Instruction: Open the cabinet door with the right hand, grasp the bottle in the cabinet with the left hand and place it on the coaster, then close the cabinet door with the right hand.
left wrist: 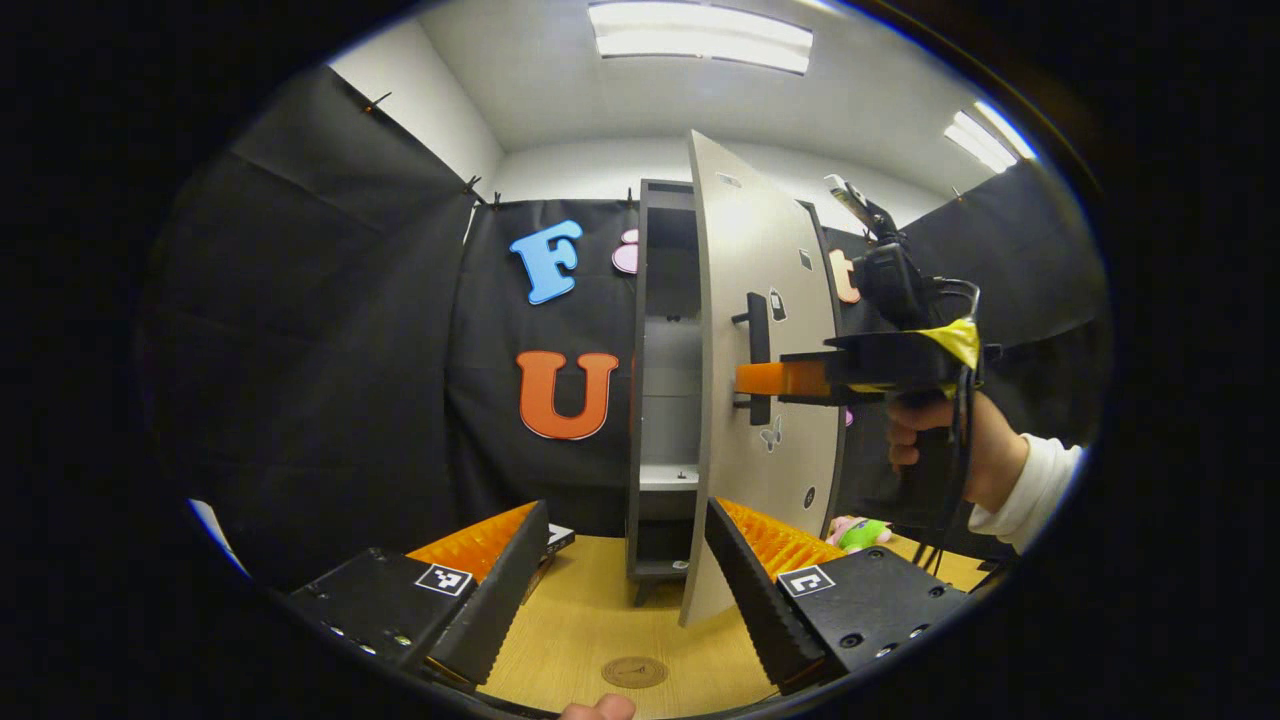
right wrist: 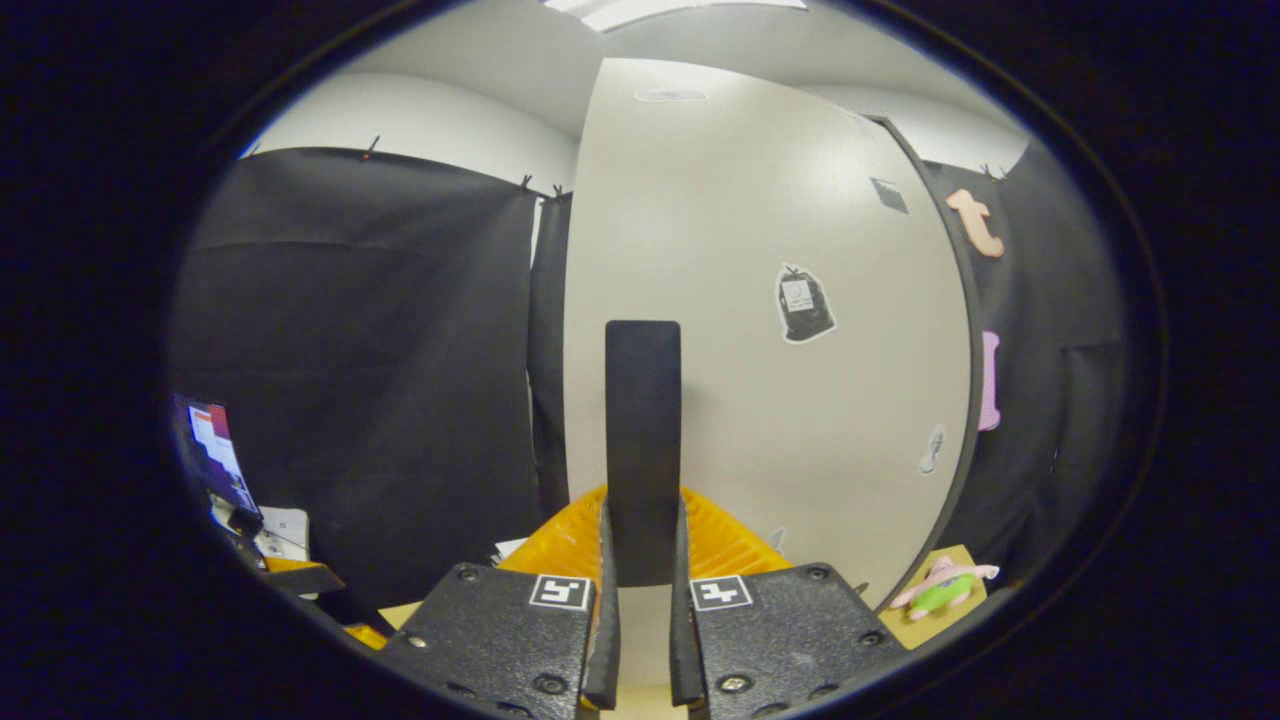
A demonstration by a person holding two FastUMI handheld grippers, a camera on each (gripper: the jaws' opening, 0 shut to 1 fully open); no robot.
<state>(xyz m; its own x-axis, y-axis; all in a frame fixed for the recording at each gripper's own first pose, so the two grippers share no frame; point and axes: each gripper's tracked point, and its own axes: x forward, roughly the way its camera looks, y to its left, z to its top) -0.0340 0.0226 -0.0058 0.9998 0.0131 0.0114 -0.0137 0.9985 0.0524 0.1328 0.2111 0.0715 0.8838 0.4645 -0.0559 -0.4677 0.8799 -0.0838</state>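
Right claw clamps the door handle; left claw gapes above the table.

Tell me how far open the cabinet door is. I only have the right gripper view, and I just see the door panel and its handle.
Observer: In the left gripper view the cabinet door stands well open, nearly edge-on, with the cabinet and its grey shelves exposed.
Operator: Good. My right gripper is clamped on the handle. Where is the left gripper?
Observer: The left gripper is open, low over the table, facing the cabinet opening.
Operator: And the coaster?
Observer: The coaster lies flat on the table in front of the cabinet, nearer to the left gripper's camera.
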